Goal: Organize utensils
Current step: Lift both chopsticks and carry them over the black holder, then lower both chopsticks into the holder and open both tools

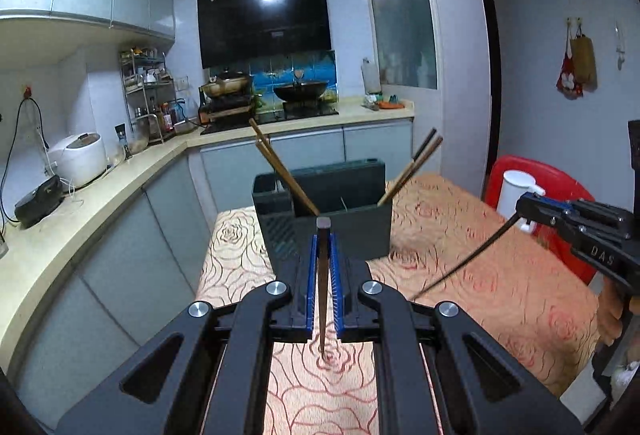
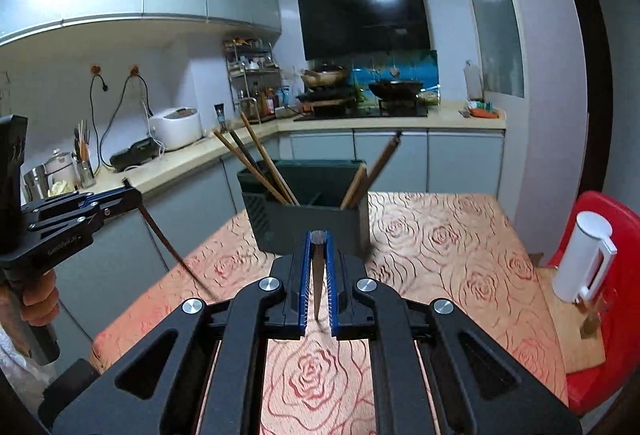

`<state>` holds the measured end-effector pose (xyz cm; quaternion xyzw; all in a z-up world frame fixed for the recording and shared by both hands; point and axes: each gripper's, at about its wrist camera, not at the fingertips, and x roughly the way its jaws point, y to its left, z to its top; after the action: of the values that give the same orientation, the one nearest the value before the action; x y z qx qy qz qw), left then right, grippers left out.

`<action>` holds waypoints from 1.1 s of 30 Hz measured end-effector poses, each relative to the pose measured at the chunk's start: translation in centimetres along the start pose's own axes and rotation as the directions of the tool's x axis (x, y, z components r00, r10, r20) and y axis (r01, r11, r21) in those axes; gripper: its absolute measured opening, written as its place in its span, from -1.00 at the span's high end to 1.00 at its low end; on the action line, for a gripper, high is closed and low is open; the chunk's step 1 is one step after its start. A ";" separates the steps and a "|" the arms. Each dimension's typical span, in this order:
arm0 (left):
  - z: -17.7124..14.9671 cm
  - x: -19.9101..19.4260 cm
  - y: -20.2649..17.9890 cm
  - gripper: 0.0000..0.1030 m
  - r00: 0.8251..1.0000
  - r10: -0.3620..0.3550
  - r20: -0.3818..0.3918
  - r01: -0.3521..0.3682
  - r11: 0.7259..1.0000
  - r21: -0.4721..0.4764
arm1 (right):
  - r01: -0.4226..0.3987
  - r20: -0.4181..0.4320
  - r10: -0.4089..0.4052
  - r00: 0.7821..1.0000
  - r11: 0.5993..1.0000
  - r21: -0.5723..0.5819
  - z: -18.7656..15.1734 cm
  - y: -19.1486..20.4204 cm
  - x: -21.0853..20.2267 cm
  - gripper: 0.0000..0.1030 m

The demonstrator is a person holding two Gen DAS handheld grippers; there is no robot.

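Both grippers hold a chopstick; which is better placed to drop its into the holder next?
Roughly even, slightly left: the left gripper sits centred before the holder; the right gripper is similar.

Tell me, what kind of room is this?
A home kitchen, most likely. A black range hood hangs over a stove with a wok on it, and a white rice cooker sits on the countertop under wall cabinets. In front is a cloth-covered table with a chopstick holder.
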<state>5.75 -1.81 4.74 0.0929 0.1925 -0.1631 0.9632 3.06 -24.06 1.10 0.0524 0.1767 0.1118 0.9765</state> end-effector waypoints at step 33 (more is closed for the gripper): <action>7.5 5.9 1.6 0.88 1.000 -0.019 0.010 0.019 1.000 -0.002 | -0.028 0.028 0.027 0.999 0.999 0.025 9.8 -1.7 4.5 0.85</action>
<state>13.99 -3.82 9.33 0.0892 0.1886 -0.1726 0.9626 11.05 -25.30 8.50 0.0689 0.1638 0.1222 0.9765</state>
